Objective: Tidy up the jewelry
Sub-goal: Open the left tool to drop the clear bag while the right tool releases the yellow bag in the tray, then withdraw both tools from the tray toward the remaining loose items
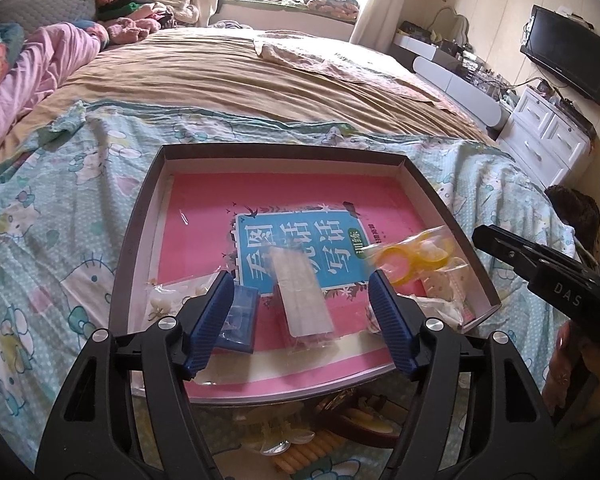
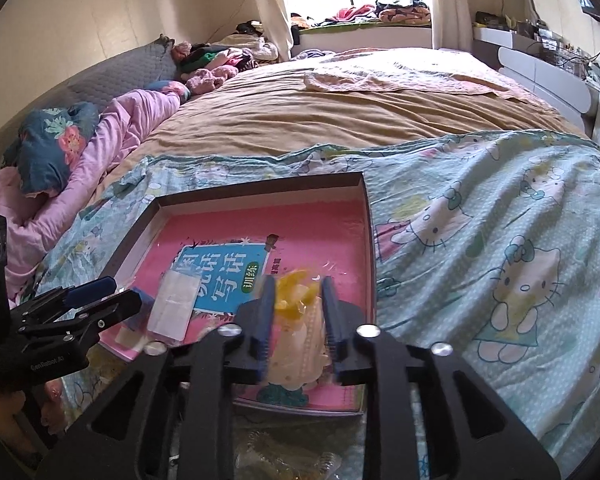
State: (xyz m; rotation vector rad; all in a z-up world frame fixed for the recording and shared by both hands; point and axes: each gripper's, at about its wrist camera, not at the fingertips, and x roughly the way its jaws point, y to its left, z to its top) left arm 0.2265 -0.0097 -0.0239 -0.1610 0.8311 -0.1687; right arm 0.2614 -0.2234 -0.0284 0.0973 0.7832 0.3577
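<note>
1. On the bed, right wrist view only: right gripper (image 2: pixel 297 316) narrowed around a clear bag of yellow rings (image 2: pixel 296 300); contact unclear.
2. Left gripper (image 1: pixel 302 312) wide open, empty, above the box (image 1: pixel 140 216).
3. Box holds a pink book (image 1: pixel 292 200), a frosted packet (image 1: pixel 302 296), a blue case (image 1: pixel 240 320).

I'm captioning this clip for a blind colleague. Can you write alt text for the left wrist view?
The left gripper, fingers wide open, hovers over a shallow dark tray on a bed, above a clear flat packet lying on a pink book. A blurred bag of yellow rings lies by the tray's right wall, and the right gripper enters from the right.
</note>
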